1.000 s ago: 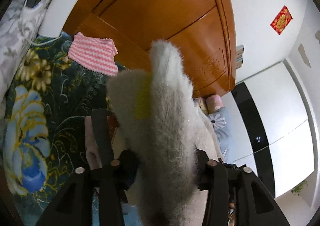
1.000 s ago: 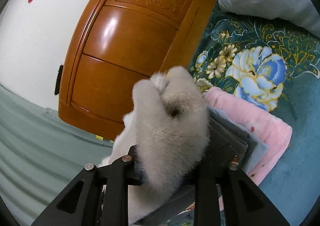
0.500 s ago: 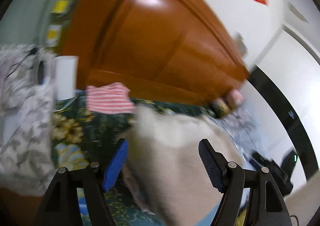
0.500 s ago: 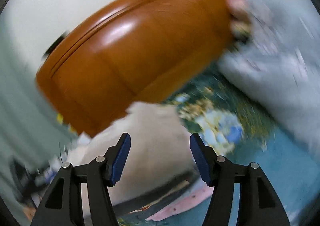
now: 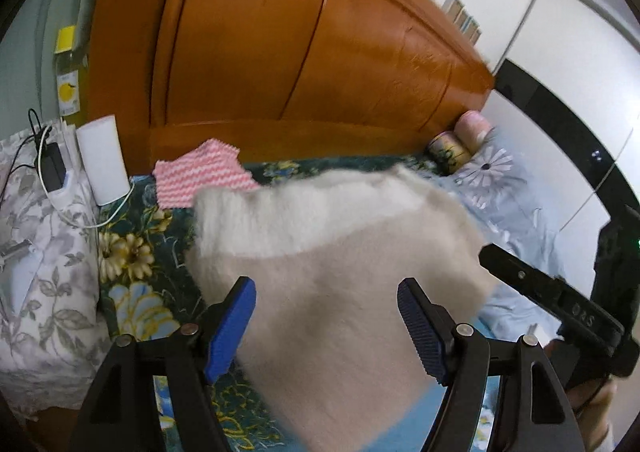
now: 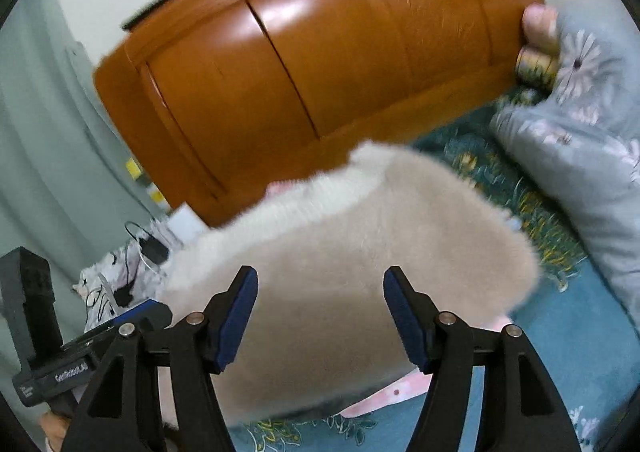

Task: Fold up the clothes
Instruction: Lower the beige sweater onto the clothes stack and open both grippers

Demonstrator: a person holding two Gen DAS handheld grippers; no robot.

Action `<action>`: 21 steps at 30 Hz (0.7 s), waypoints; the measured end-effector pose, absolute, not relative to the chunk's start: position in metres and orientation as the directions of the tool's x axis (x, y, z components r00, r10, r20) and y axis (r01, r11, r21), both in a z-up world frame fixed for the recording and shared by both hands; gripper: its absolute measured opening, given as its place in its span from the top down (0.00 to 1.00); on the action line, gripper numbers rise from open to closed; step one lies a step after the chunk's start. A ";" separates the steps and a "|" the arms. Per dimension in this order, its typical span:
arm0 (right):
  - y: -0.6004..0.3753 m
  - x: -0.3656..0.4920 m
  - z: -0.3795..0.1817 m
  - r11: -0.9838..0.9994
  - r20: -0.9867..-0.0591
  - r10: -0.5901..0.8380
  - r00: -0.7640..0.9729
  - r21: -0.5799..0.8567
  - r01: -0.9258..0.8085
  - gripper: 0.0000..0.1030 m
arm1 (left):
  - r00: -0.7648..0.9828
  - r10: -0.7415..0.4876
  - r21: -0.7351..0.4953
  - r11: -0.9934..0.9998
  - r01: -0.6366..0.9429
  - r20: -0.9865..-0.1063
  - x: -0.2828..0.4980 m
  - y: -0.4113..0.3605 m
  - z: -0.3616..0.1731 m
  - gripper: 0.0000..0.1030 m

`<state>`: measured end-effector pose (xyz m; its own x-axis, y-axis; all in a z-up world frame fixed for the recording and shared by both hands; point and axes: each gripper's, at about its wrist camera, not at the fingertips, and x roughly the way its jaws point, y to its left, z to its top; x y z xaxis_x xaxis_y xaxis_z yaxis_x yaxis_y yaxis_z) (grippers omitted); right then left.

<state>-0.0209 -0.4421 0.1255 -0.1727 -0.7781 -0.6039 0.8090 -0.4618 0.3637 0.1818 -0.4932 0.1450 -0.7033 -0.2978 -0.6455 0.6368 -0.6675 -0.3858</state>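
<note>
A fluffy cream and beige sweater [image 5: 332, 264] lies folded on a stack of clothes on the bed; it also shows in the right wrist view [image 6: 344, 252]. My left gripper [image 5: 326, 316] is open and empty, just above the sweater's near edge. My right gripper [image 6: 320, 310] is open and empty over the same sweater from the other side. A pink garment [image 6: 392, 392] of the stack peeks out under the sweater. The right gripper's body [image 5: 560, 300] shows at the right of the left wrist view.
A wooden headboard [image 5: 300, 52] stands behind the bed. A pink zigzag cloth [image 5: 200, 176] lies near it. A white cylinder [image 5: 102, 160] and cables sit at the left on a floral pillow [image 5: 44, 252]. A grey-blue quilt [image 6: 592, 156] lies at the right.
Both grippers let go of the sweater and opened. It now lies flat on the stack, and both grippers have drawn back from it.
</note>
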 end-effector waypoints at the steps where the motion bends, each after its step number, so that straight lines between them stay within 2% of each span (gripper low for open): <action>1: -0.431 -0.012 0.131 -0.468 -0.589 -0.784 -0.194 0.356 0.809 0.33 | -0.703 -0.302 -0.380 -0.671 0.637 -0.644 0.185 -0.486 0.149 0.22; 3: -0.411 0.005 0.136 -0.478 -0.558 -0.797 -0.232 0.346 0.807 0.17 | -0.703 -0.312 -0.368 -0.678 0.636 -0.639 0.192 -0.471 0.157 0.18; 4: -0.401 0.015 0.137 -0.483 -0.539 -0.803 -0.253 0.342 0.806 0.13 | -0.708 -0.324 -0.364 -0.682 0.634 -0.627 0.197 -0.463 0.159 0.15; 7: -0.376 0.049 0.133 -0.515 -0.464 -0.815 -0.349 0.300 0.803 0.11 | -0.724 -0.384 -0.357 -0.678 0.642 -0.574 0.215 -0.438 0.160 0.14; 10: -0.362 0.071 0.118 -0.561 -0.466 -0.790 -0.400 0.283 0.778 0.01 | -0.687 -0.471 -0.324 -0.639 0.698 -0.553 0.234 -0.419 0.152 0.00; 13: -0.356 0.081 0.098 -0.617 -0.522 -0.738 -0.428 0.263 0.742 0.00 | -0.669 -0.503 -0.296 -0.631 0.717 -0.547 0.245 -0.411 0.146 0.00; 21: -0.350 0.099 0.062 -0.742 -0.572 -0.622 -0.534 0.214 0.635 0.00 | -0.642 -0.489 -0.274 -0.626 0.730 -0.590 0.259 -0.415 0.133 0.00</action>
<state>0.0994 -0.3498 0.0616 -0.5345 -0.6222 -0.5721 0.6347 -0.7424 0.2144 0.2587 -0.4154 0.1335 -0.6419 -0.4895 -0.5902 0.7298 -0.6263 -0.2743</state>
